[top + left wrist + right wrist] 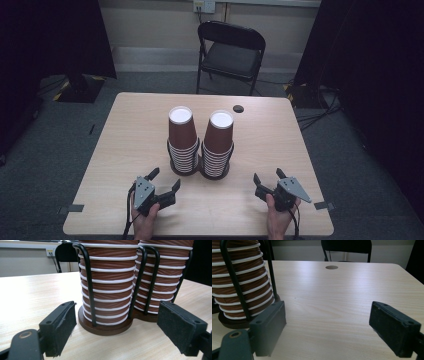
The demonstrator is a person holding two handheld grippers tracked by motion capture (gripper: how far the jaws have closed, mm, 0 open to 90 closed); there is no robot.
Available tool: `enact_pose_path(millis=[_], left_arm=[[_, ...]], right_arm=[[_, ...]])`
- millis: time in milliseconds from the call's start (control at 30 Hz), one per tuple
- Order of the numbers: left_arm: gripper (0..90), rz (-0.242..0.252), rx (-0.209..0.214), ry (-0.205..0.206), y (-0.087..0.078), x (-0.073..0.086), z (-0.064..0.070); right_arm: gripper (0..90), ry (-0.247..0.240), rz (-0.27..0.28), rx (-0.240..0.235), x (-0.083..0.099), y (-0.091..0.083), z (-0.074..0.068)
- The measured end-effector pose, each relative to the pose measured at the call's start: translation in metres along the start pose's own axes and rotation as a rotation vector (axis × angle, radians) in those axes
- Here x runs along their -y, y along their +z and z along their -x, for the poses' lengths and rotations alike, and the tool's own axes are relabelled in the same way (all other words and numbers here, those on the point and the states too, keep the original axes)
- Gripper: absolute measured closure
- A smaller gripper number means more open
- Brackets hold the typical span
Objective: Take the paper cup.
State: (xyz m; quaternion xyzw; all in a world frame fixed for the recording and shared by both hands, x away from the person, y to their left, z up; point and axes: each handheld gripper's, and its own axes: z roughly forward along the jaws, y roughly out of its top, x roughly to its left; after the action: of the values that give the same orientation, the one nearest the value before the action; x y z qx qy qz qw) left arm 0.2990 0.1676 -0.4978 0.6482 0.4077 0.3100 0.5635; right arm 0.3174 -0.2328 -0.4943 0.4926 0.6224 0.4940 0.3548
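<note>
Two stacks of brown ribbed paper cups with white rims stand upright in a black wire double holder (200, 167) at the table's middle: the left stack (182, 135) and the right stack (218, 140). My left gripper (165, 180) rests near the front edge, open and empty, just in front-left of the holder. In the left gripper view both stacks (107, 282) rise close ahead on the round brown base (105, 328). My right gripper (267, 179) is open and empty at the front right; in its view the cup stack (239, 282) stands at the left.
The light wooden table (135, 135) has a round cable hole (238, 108) at the back right. A black folding chair (230, 52) stands behind the table. Tape marks (75, 208) sit on the floor by the front corners.
</note>
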Motion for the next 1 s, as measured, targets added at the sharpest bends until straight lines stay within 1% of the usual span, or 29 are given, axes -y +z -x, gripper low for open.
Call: enact_pose_path(millis=[33,133,200,267,300,333,367,400,467,533,567,633,667,700,733,800,833,900,967,1000], left_arm=[[15.5,0.002,0.006,-0.005,0.0,0.0,-0.001],[15.6,0.003,0.002,-0.008,0.0,0.0,-0.001],[15.7,0.003,0.002,-0.011,0.0,0.0,-0.001],[15.9,0.001,0.005,-0.007,0.0,0.0,-0.001],[16.0,0.001,0.005,-0.006,0.0,0.0,-0.001],[16.0,0.0,0.005,-0.005,0.0,0.0,-0.001],[16.0,0.001,0.004,-0.006,0.0,0.0,-0.001],[16.0,0.002,0.005,-0.007,0.0,0.0,-0.001],[16.0,0.001,0.005,-0.008,0.0,0.0,-0.001],[15.9,-0.004,0.007,-0.004,0.0,0.0,-0.001],[15.9,-0.004,0.007,-0.004,0.0,0.0,-0.001],[15.9,0.001,0.009,0.001,0.0,0.0,0.0],[15.9,0.0,0.01,0.009,0.0,0.0,-0.001],[15.9,0.002,0.009,0.008,-0.001,0.0,-0.001],[15.9,0.004,0.005,0.006,-0.001,0.0,-0.001],[16.0,0.007,0.004,0.002,-0.001,0.0,-0.001],[16.0,0.007,0.004,0.003,-0.001,0.0,-0.001],[16.0,0.008,0.006,0.007,-0.001,0.0,0.0],[16.0,0.008,0.008,0.009,-0.001,0.0,0.0],[16.0,0.009,0.009,0.009,-0.001,0.0,-0.001]], right_arm=[[13.5,0.005,-0.001,-0.001,0.0,-0.001,0.0],[13.5,0.011,0.001,-0.002,0.0,-0.002,0.001],[13.8,0.011,-0.007,-0.001,0.0,-0.001,0.001],[14.5,-0.004,-0.016,-0.002,0.0,-0.001,0.0],[15.2,-0.002,-0.019,0.006,0.0,0.0,-0.001],[15.6,0.007,-0.02,-0.012,0.0,0.0,0.001],[15.6,0.007,-0.02,-0.012,0.0,0.0,0.001],[15.5,0.024,-0.02,-0.006,-0.001,0.001,0.002],[15.6,0.031,-0.02,-0.009,-0.001,0.002,0.003],[21.2,0.043,-0.016,-0.022,-0.002,0.001,0.003],[22.3,0.045,-0.01,-0.028,-0.003,0.0,0.003],[21.2,0.047,-0.006,-0.037,-0.005,-0.001,0.001],[21.8,0.054,0.0,-0.047,-0.005,-0.002,0.001],[23.0,0.059,0.003,-0.064,-0.006,-0.003,0.0],[23.3,0.063,0.004,-0.07,-0.007,-0.003,-0.001],[24.0,0.053,0.003,-0.076,-0.008,-0.003,-0.003],[25.5,0.05,0.002,-0.084,-0.009,-0.003,-0.004],[25.6,0.04,-0.003,-0.091,-0.01,-0.002,-0.006],[25.6,0.042,0.005,-0.104,-0.011,-0.003,-0.007],[25.7,0.032,0.011,-0.109,-0.013,-0.003,-0.009]])
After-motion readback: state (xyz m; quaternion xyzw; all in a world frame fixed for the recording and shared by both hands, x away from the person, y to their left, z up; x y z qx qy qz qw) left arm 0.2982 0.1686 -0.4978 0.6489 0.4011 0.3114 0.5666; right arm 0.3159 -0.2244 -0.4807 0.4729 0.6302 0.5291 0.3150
